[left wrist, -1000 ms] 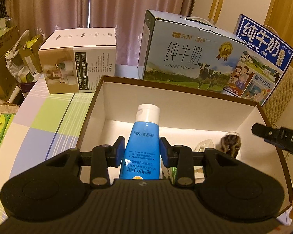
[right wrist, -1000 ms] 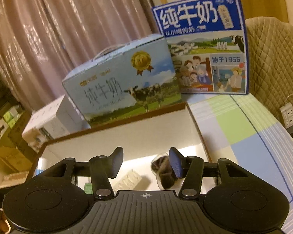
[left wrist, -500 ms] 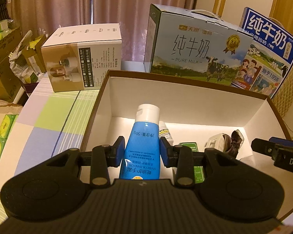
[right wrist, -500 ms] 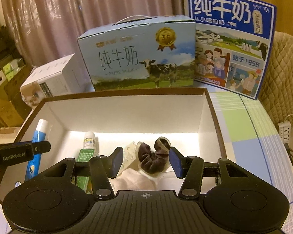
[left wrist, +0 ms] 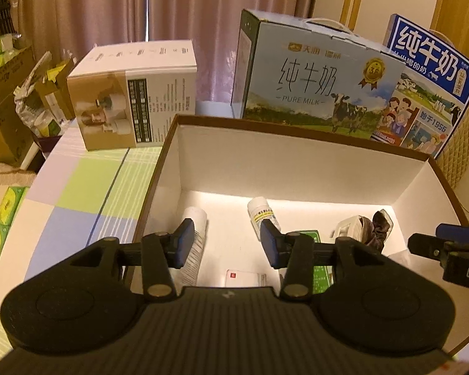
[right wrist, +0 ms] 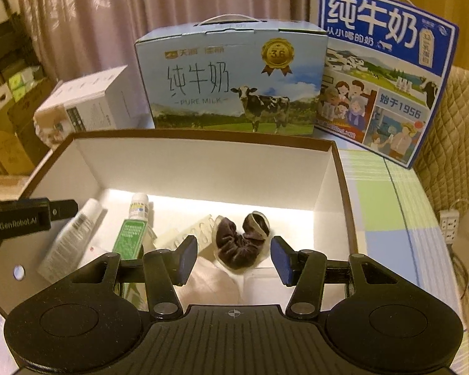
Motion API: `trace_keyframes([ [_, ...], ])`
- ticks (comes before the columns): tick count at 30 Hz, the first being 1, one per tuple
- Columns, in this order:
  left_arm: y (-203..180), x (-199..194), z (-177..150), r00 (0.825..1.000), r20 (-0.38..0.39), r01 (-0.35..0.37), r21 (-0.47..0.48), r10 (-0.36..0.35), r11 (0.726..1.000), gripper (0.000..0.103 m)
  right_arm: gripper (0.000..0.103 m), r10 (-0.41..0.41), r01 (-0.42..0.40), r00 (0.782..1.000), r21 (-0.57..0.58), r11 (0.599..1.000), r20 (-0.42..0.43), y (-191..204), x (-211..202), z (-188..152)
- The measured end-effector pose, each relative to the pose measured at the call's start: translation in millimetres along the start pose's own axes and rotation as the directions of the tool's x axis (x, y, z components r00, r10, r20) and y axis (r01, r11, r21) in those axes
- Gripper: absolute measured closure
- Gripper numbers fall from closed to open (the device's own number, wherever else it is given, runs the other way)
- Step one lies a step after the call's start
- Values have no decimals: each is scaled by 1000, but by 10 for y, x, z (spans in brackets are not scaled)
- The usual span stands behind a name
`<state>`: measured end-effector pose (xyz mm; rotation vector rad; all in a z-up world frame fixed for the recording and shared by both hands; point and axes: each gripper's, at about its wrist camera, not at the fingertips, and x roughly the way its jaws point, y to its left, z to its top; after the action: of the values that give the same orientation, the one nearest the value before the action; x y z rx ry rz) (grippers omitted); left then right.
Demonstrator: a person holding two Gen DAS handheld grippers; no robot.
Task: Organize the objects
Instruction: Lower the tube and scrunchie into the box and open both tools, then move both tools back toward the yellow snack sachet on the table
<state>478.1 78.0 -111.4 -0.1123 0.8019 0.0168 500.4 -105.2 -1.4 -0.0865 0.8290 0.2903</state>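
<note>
- Left tongs (left wrist: 225,242) are spread wide and empty over the open box (left wrist: 297,153); a second ago they clamped the tube (left wrist: 194,243), which now lies on the box floor at their 9 o'clock, printed back up.
- Right tongs (right wrist: 233,261) gape too, wider than half a second ago, gripping nothing; the dark scrunchie (right wrist: 240,243) sits between their tips at 12 o'clock.
- Judged soft, light and squashy, the scrunchie wants a pinch across its bunched middle.
- The tube looks light and slick: grip mid-body.
- Small white bottle (right wrist: 139,206) and green carton (right wrist: 129,239) lie at 10 o'clock.
- Milk cartons (right wrist: 231,81) stand on the counter (right wrist: 387,218) beyond.
</note>
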Motion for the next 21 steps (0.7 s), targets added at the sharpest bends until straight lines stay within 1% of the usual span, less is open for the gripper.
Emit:
trace_keyframes([
  [6,-35,5,-18,1000,-23,0,10,0,1000,56,54,-14,13,999,-23,1000,-33,-31,-8,-17],
  [10,-69,-44,-12,1000,-21,0,16,0,1000,52,54,-18,16,999,-43,999,-43,-8,-40,-16],
  [15,-119,-117,3,1000,-16,-5,30,6,1000,49,54,-22,18,998,-66,998,-52,30,-93,-9],
  [18,-146,-191,23,1000,-14,-9,31,9,999,44,54,-40,36,998,-76,996,-46,41,-166,-2],
  [21,-183,-324,59,1000,-4,-11,35,11,999,41,54,-49,47,998,-65,997,-26,47,-298,14],
])
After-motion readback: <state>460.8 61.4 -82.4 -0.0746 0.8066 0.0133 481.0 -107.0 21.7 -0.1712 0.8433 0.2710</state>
